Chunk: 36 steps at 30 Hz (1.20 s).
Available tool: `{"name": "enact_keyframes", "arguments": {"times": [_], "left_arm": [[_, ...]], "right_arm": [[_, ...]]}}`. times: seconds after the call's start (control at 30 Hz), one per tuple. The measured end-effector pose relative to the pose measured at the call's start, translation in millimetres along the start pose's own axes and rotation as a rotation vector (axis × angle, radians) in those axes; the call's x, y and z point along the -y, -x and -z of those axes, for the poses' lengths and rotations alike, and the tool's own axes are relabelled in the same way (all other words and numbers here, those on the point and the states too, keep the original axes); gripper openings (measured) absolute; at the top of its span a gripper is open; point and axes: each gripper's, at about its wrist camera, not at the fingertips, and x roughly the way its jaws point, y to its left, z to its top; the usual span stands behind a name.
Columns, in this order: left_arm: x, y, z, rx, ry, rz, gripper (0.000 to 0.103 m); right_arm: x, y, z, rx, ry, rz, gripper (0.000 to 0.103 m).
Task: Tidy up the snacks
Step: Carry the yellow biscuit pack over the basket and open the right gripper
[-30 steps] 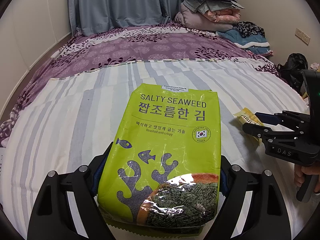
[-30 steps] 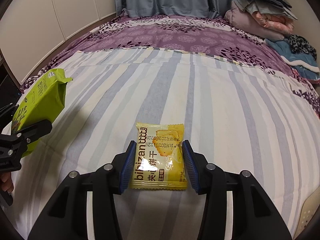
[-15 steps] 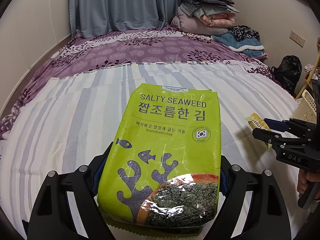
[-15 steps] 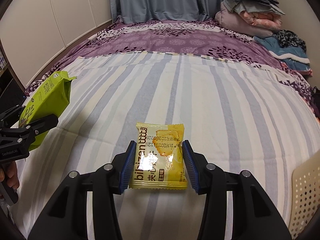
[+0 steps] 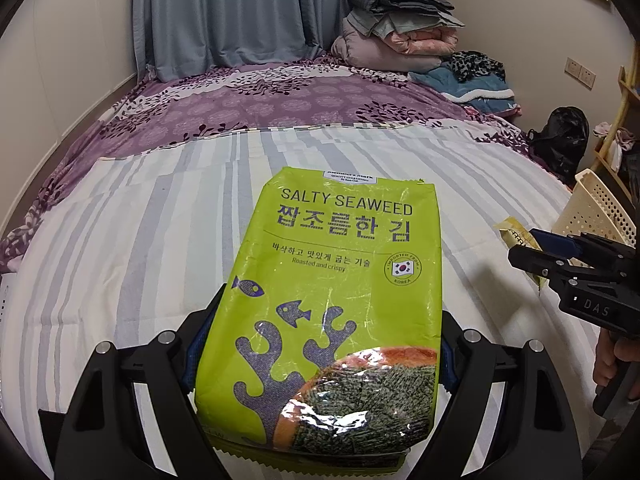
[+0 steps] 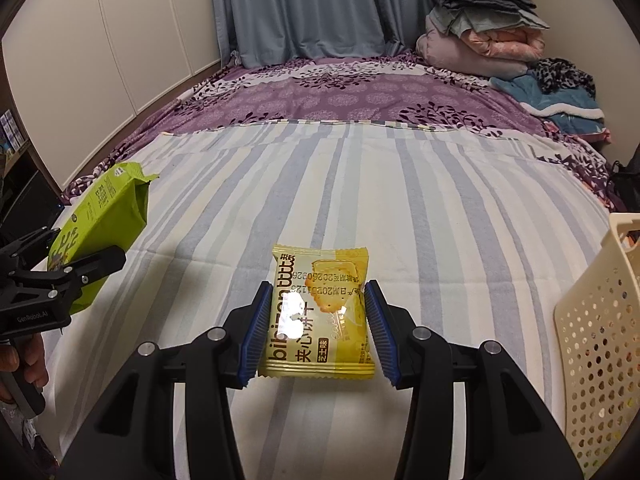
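Clamping my left gripper on the green seaweed bag, whose bottom edge is cut off below and hides both pads. My right gripper is pinched on the yellow cracker packet above the striped bedspread. A perforated cream basket, half cropped, sits just right of it.

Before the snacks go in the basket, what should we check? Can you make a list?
1. Left gripper clamped on the big green seaweed bag: ok.
2. Right gripper clamped on the small yellow cracker packet: ok.
3. Cream perforated plastic basket in sight at the right: ok.
4. Room inside the basket: cannot tell, its inside is hidden.
5. Striped bedsheet between packet and basket free of things: ok.
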Motion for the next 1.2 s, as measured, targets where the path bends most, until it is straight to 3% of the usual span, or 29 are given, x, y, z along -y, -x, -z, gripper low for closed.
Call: {"name": "enact_keyframes", "arguments": {"times": [0.63, 1.2], "left_arm": [[79.0, 29.6, -7.0, 0.026, -0.124, 0.046, 0.085], [160.0, 29.3, -20.0, 0.026, -0.252, 0.121, 0.085]], "right_arm": [[61.6, 71.9, 21.7, 0.147, -0.132, 0.014, 0.047], [155.4, 152.3, 66.1, 0.28, -0.302, 0.169, 0.047]]}}
